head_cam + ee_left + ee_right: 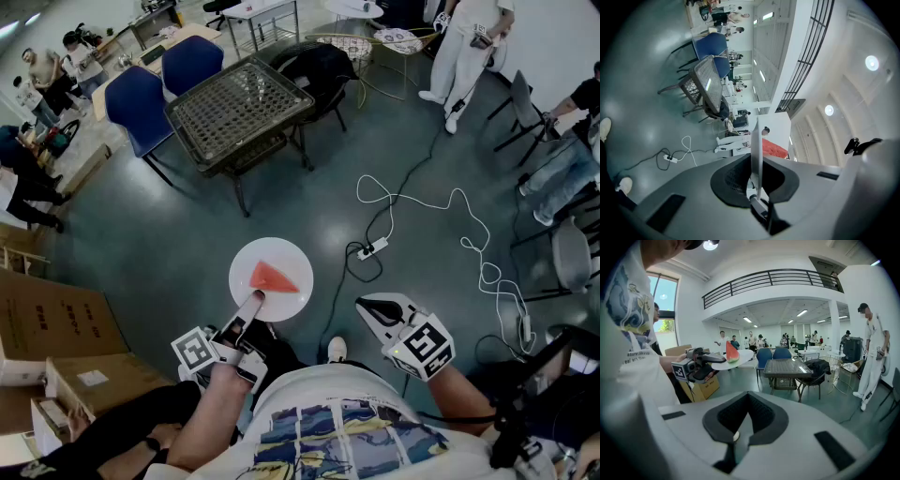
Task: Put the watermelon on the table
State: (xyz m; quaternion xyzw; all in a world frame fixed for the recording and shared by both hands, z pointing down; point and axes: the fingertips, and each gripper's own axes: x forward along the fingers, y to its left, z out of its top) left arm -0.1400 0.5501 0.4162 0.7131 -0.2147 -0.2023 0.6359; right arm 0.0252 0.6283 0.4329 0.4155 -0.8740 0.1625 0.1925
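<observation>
Well, left claw [757, 185]: it was pinching the rim of a white plate [292, 259], carrying it roughly level above the floor, right in front of the person.
Watermelon [272, 277]: one red wedge sat near the middle of that plate, rind edge showing green in the right gripper view. It was up in the air and not on the bench.
Right claw [738, 436]: it was pressed together with nothing between, held off to the right of the plate and apart from it.
Cardboard boxes [56, 323]: these were stacked on the floor at the person's left.
Power strip [373, 249]: it was white and lay on the glossy grey-green floor just beyond the plate, to the right, with a white cable [441, 202] looping away from it.
Bench [239, 103]: dark frame, lattice-patterned top, standing farther ahead and well apart from the plate.
Blue chairs [136, 98]: two of them stood behind the bench on its left side.
Black chair [319, 70]: it was at the bench's right, with something dark heaped on it.
Person in white [464, 47]: stood at the far right, beyond everything else.
</observation>
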